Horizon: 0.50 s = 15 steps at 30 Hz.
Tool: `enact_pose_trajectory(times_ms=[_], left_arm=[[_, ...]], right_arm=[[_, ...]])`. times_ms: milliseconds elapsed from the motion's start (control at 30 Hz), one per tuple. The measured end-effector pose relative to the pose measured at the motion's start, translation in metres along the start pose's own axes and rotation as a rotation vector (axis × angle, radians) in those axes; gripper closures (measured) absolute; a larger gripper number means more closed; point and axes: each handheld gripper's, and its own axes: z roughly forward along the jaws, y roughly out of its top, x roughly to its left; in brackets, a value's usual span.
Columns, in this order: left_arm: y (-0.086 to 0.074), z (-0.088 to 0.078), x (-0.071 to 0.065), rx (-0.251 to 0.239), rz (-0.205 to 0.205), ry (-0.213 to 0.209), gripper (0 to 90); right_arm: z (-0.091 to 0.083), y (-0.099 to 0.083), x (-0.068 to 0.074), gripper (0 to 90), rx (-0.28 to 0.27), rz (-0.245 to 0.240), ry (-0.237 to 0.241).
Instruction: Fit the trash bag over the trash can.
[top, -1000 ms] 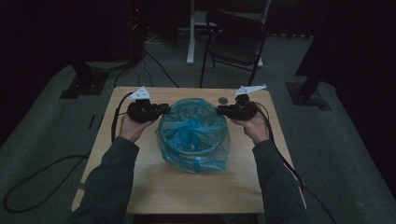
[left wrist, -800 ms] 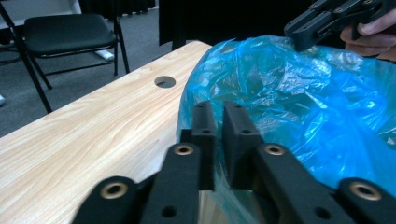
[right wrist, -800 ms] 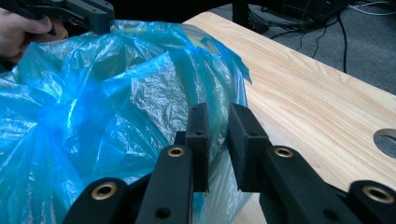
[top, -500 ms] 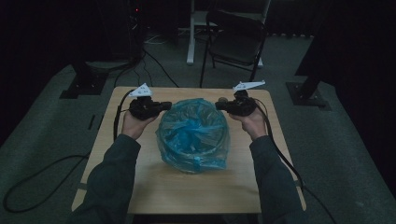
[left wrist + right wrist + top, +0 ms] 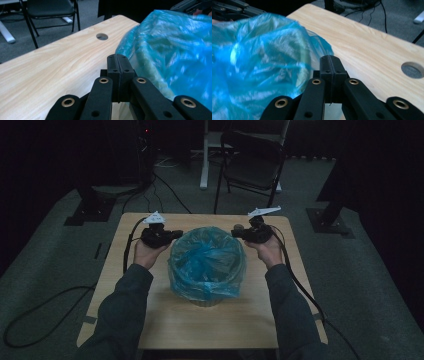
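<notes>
A blue bag (image 5: 207,262) lined a bin (image 5: 206,301) in the middle of the bench (image 5: 150,325). The left gripper (image 5: 172,234) and right gripper (image 5: 235,233) sat at its rim, fingers just pinched tight together, no plastic seen between them. Next, probably, they had to catch the bag's edge.

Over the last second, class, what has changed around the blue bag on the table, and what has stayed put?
Both the left gripper and the right gripper have just been closing and now stand shut beside the blue bag, with nothing visible between the jaws. The left one has drifted slightly outward from the bag. The bag-lined bin and the table have not moved.
</notes>
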Motion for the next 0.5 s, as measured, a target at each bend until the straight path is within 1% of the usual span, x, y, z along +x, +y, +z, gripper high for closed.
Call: enact_pose_trajectory(times_ms=[100,200,367,500], left_arm=[[-0.010,0.001,0.004,0.011,-0.025,-0.002,90.0],[-0.018,0.001,0.005,0.015,-0.039,-0.008,90.0],[-0.029,0.002,-0.001,0.034,-0.033,-0.027,90.0],[-0.035,0.002,-0.006,0.047,-0.025,-0.031,89.9]], right_arm=[[0.001,-0.009,-0.005,90.0,0.025,0.023,-0.009],[0.000,-0.017,-0.008,90.0,0.035,0.036,-0.005],[-0.005,-0.029,-0.008,90.0,0.042,0.045,0.009],[-0.003,-0.034,-0.001,89.8,0.067,0.016,0.007]])
